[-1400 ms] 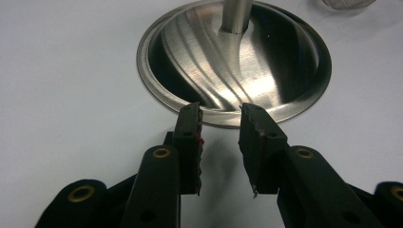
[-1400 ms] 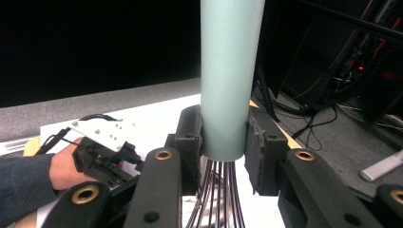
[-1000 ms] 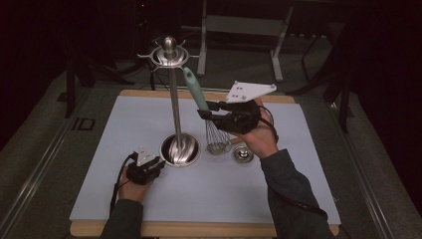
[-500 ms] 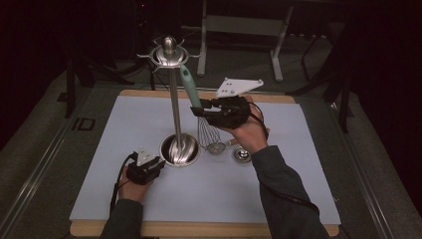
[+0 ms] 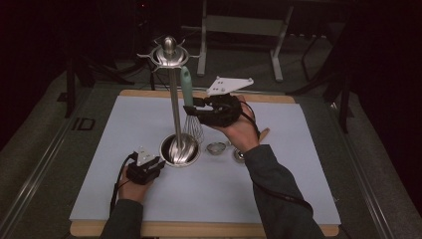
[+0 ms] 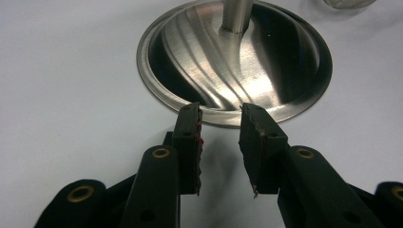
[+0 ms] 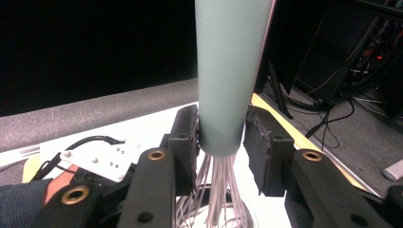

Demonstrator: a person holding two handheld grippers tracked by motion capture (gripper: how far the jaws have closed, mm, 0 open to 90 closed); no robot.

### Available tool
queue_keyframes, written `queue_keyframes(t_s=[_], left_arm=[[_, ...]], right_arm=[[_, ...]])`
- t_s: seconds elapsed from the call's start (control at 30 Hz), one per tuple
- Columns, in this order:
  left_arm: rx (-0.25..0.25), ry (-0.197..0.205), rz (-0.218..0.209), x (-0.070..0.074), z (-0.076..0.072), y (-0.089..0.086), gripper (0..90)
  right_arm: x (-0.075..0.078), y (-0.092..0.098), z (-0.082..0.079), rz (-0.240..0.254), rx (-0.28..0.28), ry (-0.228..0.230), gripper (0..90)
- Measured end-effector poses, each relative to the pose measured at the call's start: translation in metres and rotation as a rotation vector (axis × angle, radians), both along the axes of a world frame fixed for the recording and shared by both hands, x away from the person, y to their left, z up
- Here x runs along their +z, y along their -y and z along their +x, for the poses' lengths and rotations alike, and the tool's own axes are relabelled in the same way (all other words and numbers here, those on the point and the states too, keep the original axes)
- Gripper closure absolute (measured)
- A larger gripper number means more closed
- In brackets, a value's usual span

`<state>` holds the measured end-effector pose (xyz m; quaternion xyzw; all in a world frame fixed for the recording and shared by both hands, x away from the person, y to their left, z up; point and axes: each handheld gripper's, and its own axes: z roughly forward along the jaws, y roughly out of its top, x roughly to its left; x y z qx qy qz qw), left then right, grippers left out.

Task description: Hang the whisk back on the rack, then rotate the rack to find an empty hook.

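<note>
The high view looks forward and down on the utensil stand. The left gripper view sits close, facing its base, which both share. The right gripper view faces the whisk beside it.

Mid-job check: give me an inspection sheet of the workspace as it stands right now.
Surface: white mat on a wooden board, flat, no spills seen.
Job's things: whisk upright beside the pole of the steel stand, wires just above its domed base.
Clutter: small strainer and a small steel cup on the mat, right of the base.
Claws: right claw has just been opening, whisk handle between its jaws, a slight gap at one pad; left claw open, empty, at the base's rim.
Cables: left cable trails along the forearm; right cable loops over the hand.
Surroundings: dark; a metal frame behind the table.
</note>
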<state>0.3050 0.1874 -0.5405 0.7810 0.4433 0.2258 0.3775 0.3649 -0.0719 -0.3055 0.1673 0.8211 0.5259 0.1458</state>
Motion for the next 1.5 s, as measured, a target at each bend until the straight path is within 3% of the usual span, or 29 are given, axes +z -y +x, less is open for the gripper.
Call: queue_keyframes(t_s=[0.4,0.7,0.87,1.33,1.5], left_arm=[[0.004,0.001,-0.001,0.000,0.000,0.000,68.9],[0.004,0.000,-0.001,0.000,0.000,0.000,68.9],[0.005,0.001,-0.001,0.000,0.000,0.000,68.6],[0.009,0.005,-0.002,0.000,-0.001,0.000,68.6],[0.011,0.007,-0.003,0.000,-0.001,0.000,68.6]], right_arm=[[-0.001,0.010,-0.005,-0.039,-0.022,0.015,63.3],[-0.011,0.022,-0.010,-0.129,-0.029,0.016,63.1],[-0.024,0.031,-0.011,-0.207,-0.054,0.007,62.9],[-0.062,0.073,-0.001,-0.210,-0.186,-0.132,59.6],[-0.078,0.083,0.002,-0.209,-0.199,-0.176,58.1]])
